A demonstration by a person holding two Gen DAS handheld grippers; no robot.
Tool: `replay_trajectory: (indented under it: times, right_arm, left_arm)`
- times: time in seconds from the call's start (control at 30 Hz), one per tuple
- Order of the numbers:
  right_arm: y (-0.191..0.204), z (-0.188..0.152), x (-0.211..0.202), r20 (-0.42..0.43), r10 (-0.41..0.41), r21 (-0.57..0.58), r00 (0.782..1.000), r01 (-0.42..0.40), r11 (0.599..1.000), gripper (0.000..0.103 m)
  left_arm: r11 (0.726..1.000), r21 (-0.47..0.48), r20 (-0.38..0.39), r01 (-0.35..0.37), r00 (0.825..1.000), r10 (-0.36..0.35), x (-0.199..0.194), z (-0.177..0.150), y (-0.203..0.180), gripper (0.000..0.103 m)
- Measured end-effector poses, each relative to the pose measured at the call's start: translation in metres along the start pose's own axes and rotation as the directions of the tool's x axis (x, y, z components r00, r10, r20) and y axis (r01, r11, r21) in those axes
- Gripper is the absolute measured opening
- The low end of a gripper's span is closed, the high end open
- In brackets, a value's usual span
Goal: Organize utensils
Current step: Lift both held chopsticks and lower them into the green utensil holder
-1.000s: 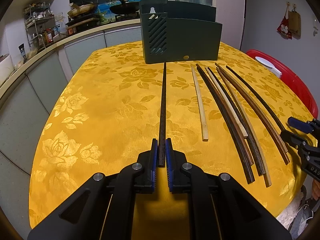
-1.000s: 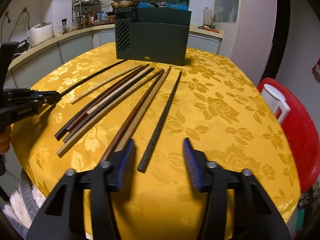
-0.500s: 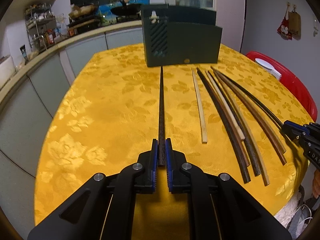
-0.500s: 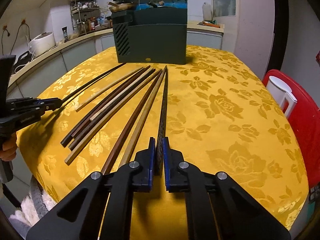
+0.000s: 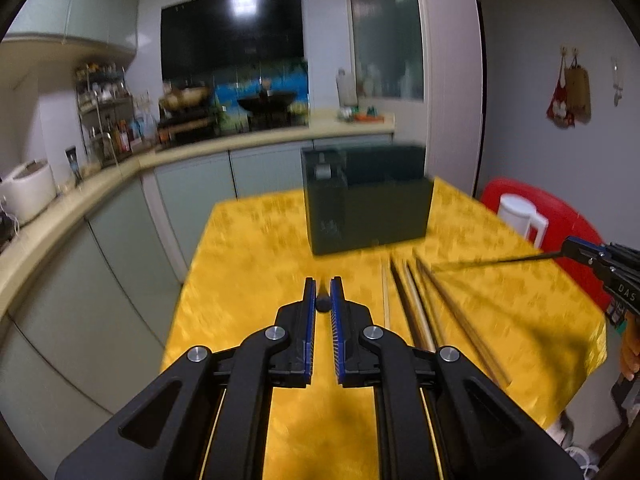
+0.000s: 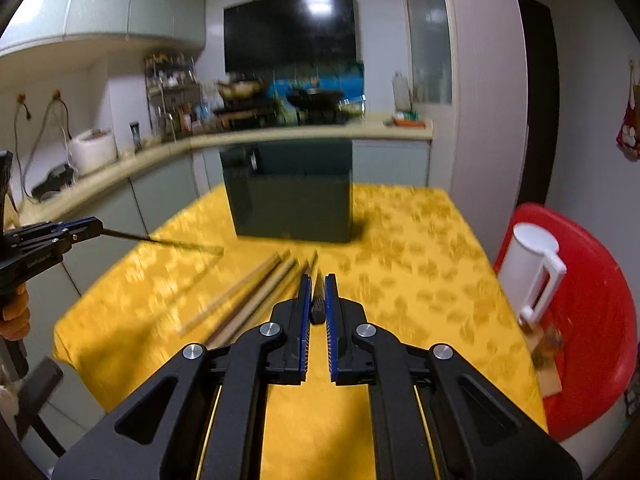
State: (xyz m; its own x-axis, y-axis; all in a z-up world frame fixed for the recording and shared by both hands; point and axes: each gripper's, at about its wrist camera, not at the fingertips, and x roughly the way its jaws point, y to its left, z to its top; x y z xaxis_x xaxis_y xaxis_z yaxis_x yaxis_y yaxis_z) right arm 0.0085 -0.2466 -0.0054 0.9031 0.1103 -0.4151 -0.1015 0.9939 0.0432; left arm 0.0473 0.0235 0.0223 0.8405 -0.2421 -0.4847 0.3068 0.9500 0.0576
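Both claws are clamped tight: the left gripper (image 5: pixel 322 285) pinches one dark chopstick (image 5: pixel 322 304), seen end-on, and the right gripper (image 6: pixel 316 282) nips another black chopstick (image 6: pixel 318 307), both held in the air above the yellow tablecloth (image 5: pixel 256 264). The remaining chopsticks (image 6: pixel 256 284) lie side by side before the dark green holder box (image 6: pixel 292 200). Everything is motion-blurred.

Dim indoor light, heavy motion blur
Tablecloth (image 5: pixel 248 240) smeared; glare on range hood (image 6: pixel 290 32); fisheye bends edges into dark corners.
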Motion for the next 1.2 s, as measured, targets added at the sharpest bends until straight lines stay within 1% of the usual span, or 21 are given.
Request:
replay_trajectory:
  times: [0.17,0.3,0.37,0.5,0.67,0.8,0.87,0.97,1.1,1.2]
  right_arm:
    - [0.005,0.03,-0.011,0.074,0.021,-0.015,0.997,-0.02,1.0,0.008]
    - [0.004,0.05,-0.01,0.092,0.043,-0.017,0.995,-0.042,0.999,0.008]
    - [0.004,0.057,-0.007,0.087,0.053,-0.017,0.995,-0.051,0.999,0.008]
    - [-0.002,0.076,0.01,0.035,0.074,-0.002,0.997,-0.074,0.997,0.008]
    - [-0.008,0.094,0.029,-0.024,0.093,0.021,0.995,-0.092,0.996,0.008]
    - [-0.015,0.112,0.042,-0.046,0.093,0.04,0.995,-0.091,0.995,0.008]
    - [-0.017,0.123,0.047,-0.046,0.088,0.043,0.995,-0.086,0.995,0.008]
    - [-0.022,0.144,0.052,-0.033,0.071,0.035,0.997,-0.07,0.997,0.008]
    - [-0.025,0.175,0.058,-0.008,0.059,0.037,0.998,-0.058,0.998,0.008]
    - [-0.028,0.196,0.061,0.021,0.042,0.033,0.999,-0.043,0.999,0.008]
  left_arm:
    - [1.0,-0.013,0.066,0.016,0.998,-0.016,-0.014,0.039,0.005,0.007]
    - [1.0,0.007,0.102,0.019,0.995,-0.02,-0.017,0.066,0.001,0.007]
    - [1.0,0.008,0.1,0.021,0.995,-0.022,-0.013,0.075,0.001,0.007]
    - [0.999,-0.001,0.07,0.034,0.997,-0.034,0.0,0.088,0.004,0.007]
    - [0.999,-0.012,0.047,0.047,0.998,-0.047,0.01,0.095,0.009,0.007]
    - [0.999,-0.003,0.043,0.054,0.998,-0.054,0.016,0.103,0.007,0.007]
    - [0.998,0.005,0.04,0.061,0.997,-0.061,0.019,0.109,0.005,0.007]
    - [0.998,0.022,0.051,0.066,0.996,-0.067,0.021,0.129,0.001,0.007]
    - [0.997,0.036,0.078,0.073,0.994,-0.076,0.026,0.165,-0.005,0.007]
    - [0.996,0.029,0.092,0.087,0.992,-0.089,0.031,0.19,-0.01,0.007]
